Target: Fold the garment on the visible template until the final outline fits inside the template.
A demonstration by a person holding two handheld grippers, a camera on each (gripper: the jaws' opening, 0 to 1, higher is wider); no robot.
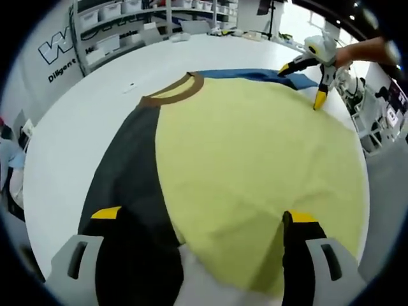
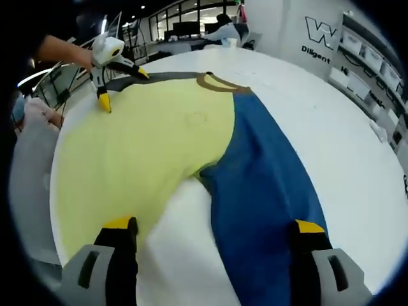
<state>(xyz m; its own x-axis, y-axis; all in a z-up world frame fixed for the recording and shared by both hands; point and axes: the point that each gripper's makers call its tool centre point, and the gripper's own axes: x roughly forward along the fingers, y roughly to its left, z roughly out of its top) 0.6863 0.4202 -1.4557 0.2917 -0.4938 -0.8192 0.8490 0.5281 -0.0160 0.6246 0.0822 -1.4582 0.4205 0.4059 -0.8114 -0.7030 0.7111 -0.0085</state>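
We work in a bright workshop, at a large round white table (image 1: 83,121) with storage shelves (image 1: 121,25) and a wall logo (image 1: 54,48) beyond its far edge. The garment (image 1: 255,153) lies spread flat across the table: a pale yellow body, a brown collar (image 1: 182,91), a dark grey sleeve (image 1: 127,172) on one side and a blue sleeve (image 2: 261,172) on the other.

In the left gripper view, our left gripper (image 1: 204,217) sits near the bottom with its jaws spread wide and nothing between them; one yellow tip is over the grey sleeve, the other over the yellow body near its near hem. Far across the shirt, at the upper right, the right gripper (image 1: 306,80) hovers where the yellow body meets the blue sleeve, its yellow-tipped jaws apart, held by a person's hand (image 1: 366,51).

In the right gripper view, that same gripper's jaws rise from the bottom, released and apart, one over the yellow cloth's near edge and one over the blue sleeve, with bare table between them. The left gripper appears at the far left, jaws parted, at the yellow body's edge beside the grey sleeve.

We cannot make out any template outline under the cloth.
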